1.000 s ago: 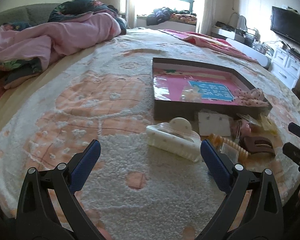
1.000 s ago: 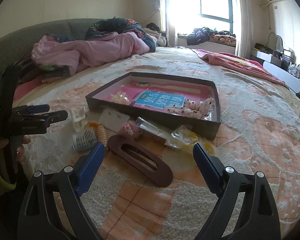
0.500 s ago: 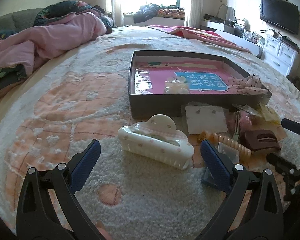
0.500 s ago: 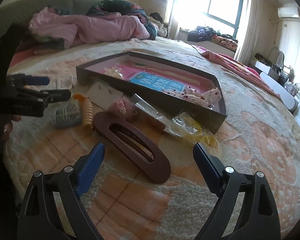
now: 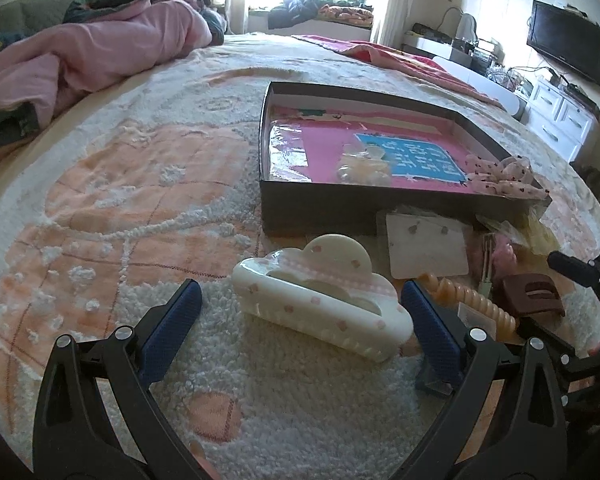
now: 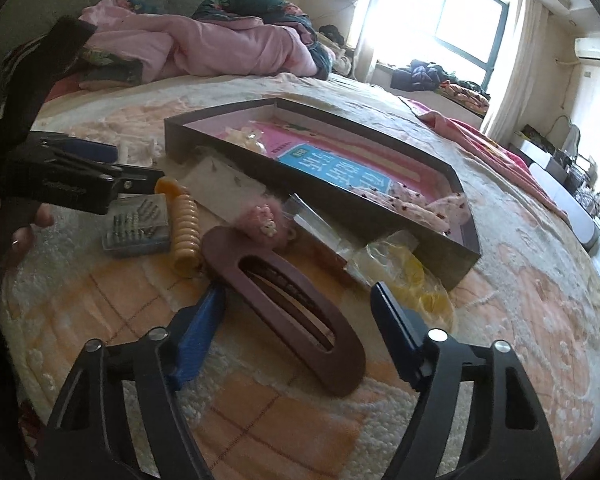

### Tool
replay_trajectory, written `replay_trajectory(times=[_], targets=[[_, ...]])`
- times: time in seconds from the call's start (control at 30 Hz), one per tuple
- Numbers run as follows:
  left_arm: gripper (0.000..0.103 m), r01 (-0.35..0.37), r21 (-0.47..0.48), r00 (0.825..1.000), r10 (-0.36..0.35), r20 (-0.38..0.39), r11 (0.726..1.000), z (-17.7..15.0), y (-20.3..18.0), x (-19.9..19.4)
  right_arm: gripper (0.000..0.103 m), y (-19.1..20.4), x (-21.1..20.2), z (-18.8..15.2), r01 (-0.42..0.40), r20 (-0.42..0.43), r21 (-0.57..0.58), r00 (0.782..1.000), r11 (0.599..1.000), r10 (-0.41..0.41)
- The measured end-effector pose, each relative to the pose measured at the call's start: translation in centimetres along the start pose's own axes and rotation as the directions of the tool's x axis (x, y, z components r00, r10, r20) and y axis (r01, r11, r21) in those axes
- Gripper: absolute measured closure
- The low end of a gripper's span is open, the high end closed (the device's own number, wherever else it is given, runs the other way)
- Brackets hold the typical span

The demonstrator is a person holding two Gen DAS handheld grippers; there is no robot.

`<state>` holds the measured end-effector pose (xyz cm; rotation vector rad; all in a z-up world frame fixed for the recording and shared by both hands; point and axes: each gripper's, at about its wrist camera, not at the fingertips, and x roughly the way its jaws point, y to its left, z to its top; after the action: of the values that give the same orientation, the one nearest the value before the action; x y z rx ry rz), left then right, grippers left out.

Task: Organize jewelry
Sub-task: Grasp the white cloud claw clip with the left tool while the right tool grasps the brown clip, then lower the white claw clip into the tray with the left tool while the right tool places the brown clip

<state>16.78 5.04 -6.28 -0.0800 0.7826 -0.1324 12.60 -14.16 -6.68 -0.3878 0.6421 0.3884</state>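
On the bed [image 5: 112,208], the left hand-held gripper [image 5: 300,324] is held wide open and empty, its blue pads set either side of the white clip [image 5: 320,300], which lies near the front wall of the box [image 5: 320,208]. The clip is not yet touched. For a sound grasp, the pads are best lowered until they bracket the clip's long body at mid-length, then closed evenly, since the glossy rounded shell is judged likely to slip or twist if pinched near one end.

Further right, a card [image 5: 426,246], a coil tie [image 6: 184,232], a small case [image 6: 138,224] and a pink bobble [image 6: 262,220] are crowded just beside one another, so a straight lift is advised to avoid dragging them.

At the right, the right hand-held gripper [image 6: 298,332] is likewise wide open and empty, straddling the near end of the brown clip [image 6: 284,300]. That clip lies at a slant between the pads; the wrist is better turned square to it before closing. A yellow packet [image 6: 412,276] lies just beside the right pad and should be kept out of the pinch.
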Motion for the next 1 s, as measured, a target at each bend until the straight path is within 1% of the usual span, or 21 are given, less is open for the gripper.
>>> replay_trajectory(times=[0.03,0.1,0.13,0.17,0.23,0.27,0.3,0.33,0.37,0.4,0.47,0.57,0.8,1.0], targets=[[0.012,0.003,-0.002,1.000,-0.003,-0.003,1.000,0.1,0.1,0.1,0.047,0.2,0.1,0.1,-0.026,-0.008,-0.004,1.000,1.000,0.025],[0.012,0.011,-0.001,1.000,-0.011,-0.008,1.000,0.1,0.1,0.3,0.047,0.1,0.2,0.1,-0.030,-0.009,-0.002,1.000,1.000,0.030],[0.013,0.015,0.000,1.000,-0.015,-0.008,1.000,0.1,0.1,0.3,0.053,0.1,0.2,0.1,-0.036,-0.009,-0.001,0.999,0.999,0.036],[0.016,0.017,0.001,1.000,-0.017,-0.008,1.000,0.1,0.1,0.3,0.062,0.0,0.1,0.0,-0.042,-0.009,0.003,0.999,0.999,0.042],[0.019,0.019,0.002,1.000,-0.019,-0.009,1.000,0.1,0.1,0.3,0.067,-0.3,0.0,0.0,-0.049,-0.010,0.017,0.999,0.999,0.050],[0.023,0.021,0.003,1.000,-0.021,-0.008,1.000,0.0,0.1,0.2,0.073,-0.4,-0.1,0.0,-0.055,-0.010,0.026,0.998,0.998,0.055],[0.030,0.024,0.006,1.000,-0.024,-0.006,1.000,0.0,0.1,0.2,0.077,-0.6,-0.1,-0.1,-0.061,-0.009,0.034,0.998,0.998,0.062],[0.034,0.026,0.009,1.000,-0.026,-0.006,1.000,0.0,0.1,0.2,0.079,-0.7,-0.2,-0.2,-0.067,-0.009,0.040,0.998,0.997,0.067],[0.039,0.025,0.013,1.000,-0.025,-0.006,1.000,0.0,0.0,0.1,0.084,-0.8,-0.3,-0.2,-0.070,-0.009,0.044,0.997,0.997,0.070],[0.041,0.026,0.019,1.000,-0.026,-0.004,0.999,0.0,-0.1,0.1,0.086,-0.8,-0.4,-0.3,-0.075,-0.007,0.047,0.997,0.996,0.076],[0.041,0.027,0.027,1.000,-0.027,-0.002,0.999,-0.1,-0.3,0.0,0.090,-0.8,-0.6,-0.3,-0.092,0.001,0.055,0.996,0.994,0.092],[0.041,0.027,0.032,1.000,-0.027,0.004,0.999,-0.1,-0.4,-0.2,0.092,-0.7,-1.2,-0.4,-0.105,0.018,0.045,0.994,0.993,0.105],[0.041,0.013,0.038,0.999,-0.014,0.034,0.999,-0.2,-0.5,-1.4,0.093,-1.3,-2.1,-0.5,-0.133,0.036,0.081,0.991,0.988,0.131],[0.041,0.007,0.023,0.999,-0.008,0.050,1.000,-0.2,-0.5,-2.7,0.093,-2.3,-3.3,-0.5,-0.154,0.061,0.127,0.987,0.980,0.148]])
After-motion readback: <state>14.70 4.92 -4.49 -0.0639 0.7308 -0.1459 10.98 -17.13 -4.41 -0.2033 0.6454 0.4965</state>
